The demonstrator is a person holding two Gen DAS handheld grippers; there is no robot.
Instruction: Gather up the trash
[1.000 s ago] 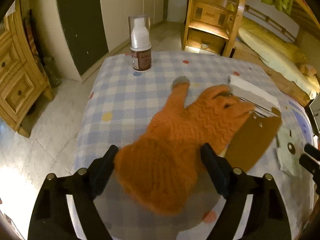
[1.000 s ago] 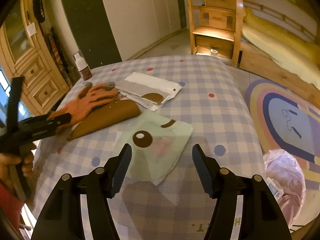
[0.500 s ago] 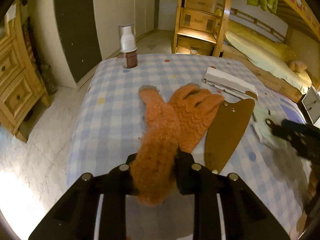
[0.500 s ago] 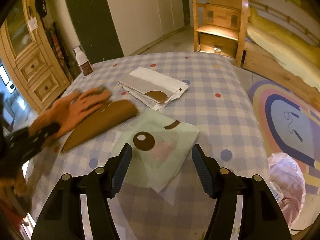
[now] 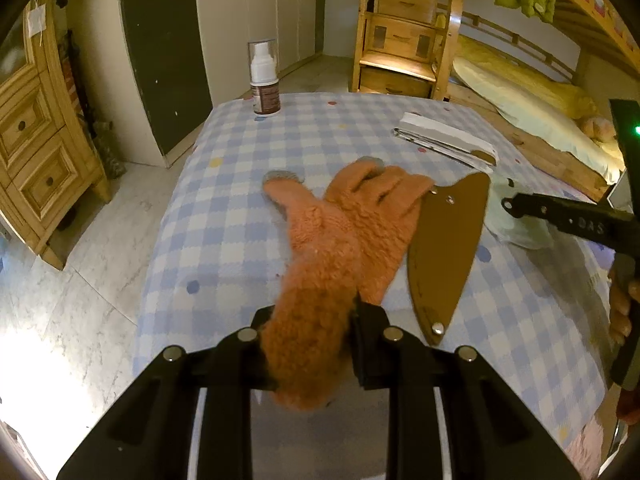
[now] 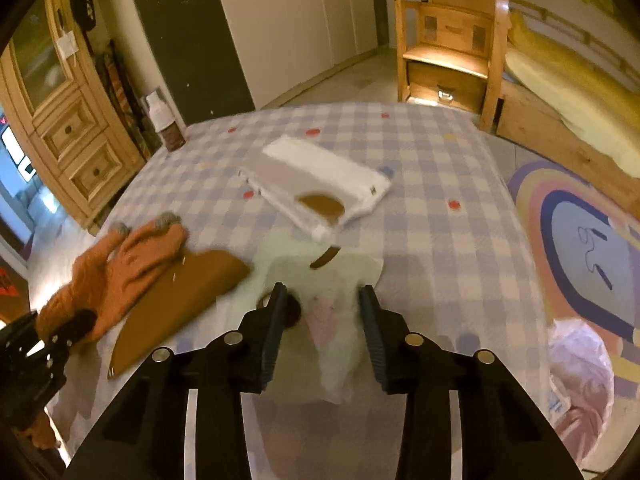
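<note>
My left gripper [image 5: 310, 320] is shut on the cuff of a fuzzy orange glove [image 5: 352, 216], whose fingers lie on the checkered table [image 5: 224, 216]. The glove also shows in the right wrist view [image 6: 120, 264]. A brown leather sheath [image 5: 444, 248] lies right of it, also in the right wrist view [image 6: 180, 300]. My right gripper [image 6: 322, 300] is half closed around a pale green napkin with a face print [image 6: 320, 276]; its jaws straddle the bunched paper, contact unclear.
A white folded towel [image 6: 320, 184] lies mid-table. A pump bottle [image 5: 264, 80] stands at the far edge. A pinkish plastic bag [image 6: 580, 376] sits on the floor to the right, on a rainbow rug [image 6: 580, 220]. Wooden dresser left, bunk bed behind.
My left gripper closed on the glove's cuff and pulled back, lifting it. My right gripper moved forward over the green napkin and its jaws narrowed around it.
</note>
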